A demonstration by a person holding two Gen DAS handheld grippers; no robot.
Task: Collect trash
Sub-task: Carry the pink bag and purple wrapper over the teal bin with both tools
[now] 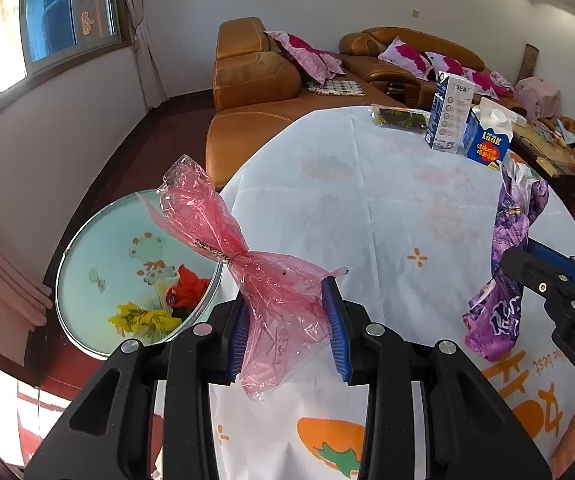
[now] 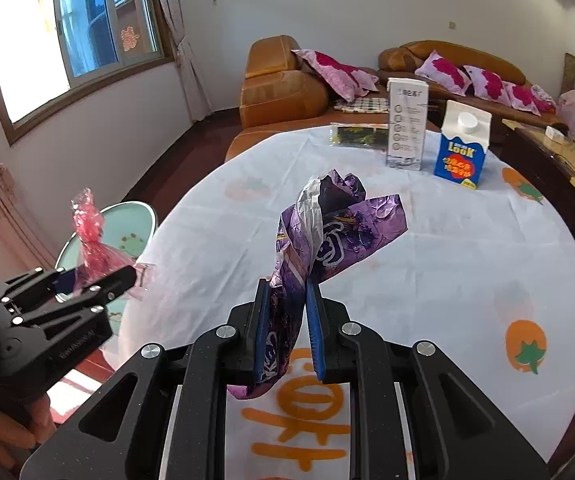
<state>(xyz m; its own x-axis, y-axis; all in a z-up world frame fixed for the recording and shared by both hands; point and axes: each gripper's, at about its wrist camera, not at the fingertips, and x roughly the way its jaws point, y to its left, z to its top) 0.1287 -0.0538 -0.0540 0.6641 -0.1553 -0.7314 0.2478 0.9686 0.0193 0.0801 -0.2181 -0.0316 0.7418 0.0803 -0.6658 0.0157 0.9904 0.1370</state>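
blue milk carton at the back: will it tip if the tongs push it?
Probably tips if pushed high: the carton stands upright, taller than its base. Likely light if empty; contents not visible. A low push may slide it on the tablecloth, which could wrinkle.

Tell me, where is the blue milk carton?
The blue milk carton stands at the table's far edge in the right wrist view, just right of the tall white box.

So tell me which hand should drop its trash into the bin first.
Probably left. The left gripper, holding the red wrapper, sits at the table's edge beside the round bin. The right gripper, holding the purple wrapper, is over the table.
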